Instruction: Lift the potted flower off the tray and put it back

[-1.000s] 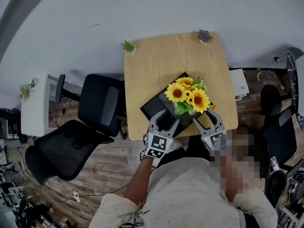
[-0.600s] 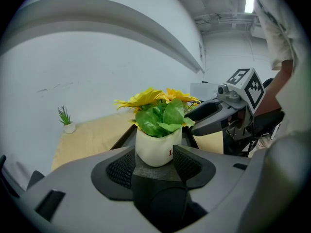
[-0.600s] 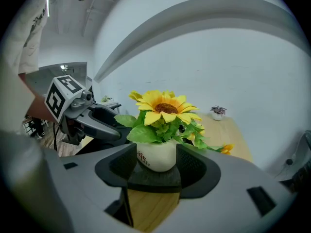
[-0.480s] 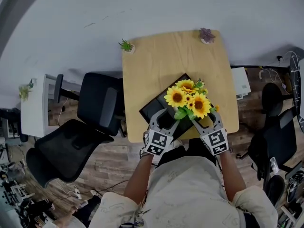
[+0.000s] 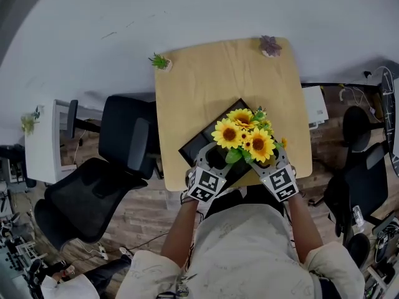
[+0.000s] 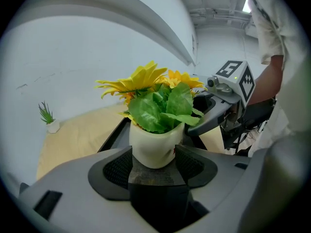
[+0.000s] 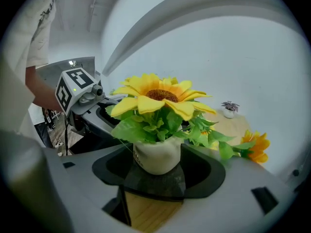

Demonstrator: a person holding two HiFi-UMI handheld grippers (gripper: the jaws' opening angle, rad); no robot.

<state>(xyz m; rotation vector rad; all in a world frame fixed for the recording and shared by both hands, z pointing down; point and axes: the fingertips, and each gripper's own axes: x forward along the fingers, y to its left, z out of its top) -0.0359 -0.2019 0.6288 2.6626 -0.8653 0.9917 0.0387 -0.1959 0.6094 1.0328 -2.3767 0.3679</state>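
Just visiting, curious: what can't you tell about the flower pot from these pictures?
The bottom of the pot, and whether it rests on the tray: sunflowers cover it in the head view; the left gripper and right gripper, jaws opening around the pot, hide it in their own views.
The pot's red mark: too small, partly behind the left gripper.

Left tool [image 5: 215, 157], right tool [image 5: 269, 161]: jaws opening, pot [image 6: 154, 149] between.

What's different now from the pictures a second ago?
Both the left gripper and the right gripper moved in toward the potted flower; their jaws are opening, with its white pot between them. The pot still stands on the black tray, and the table is unchanged.
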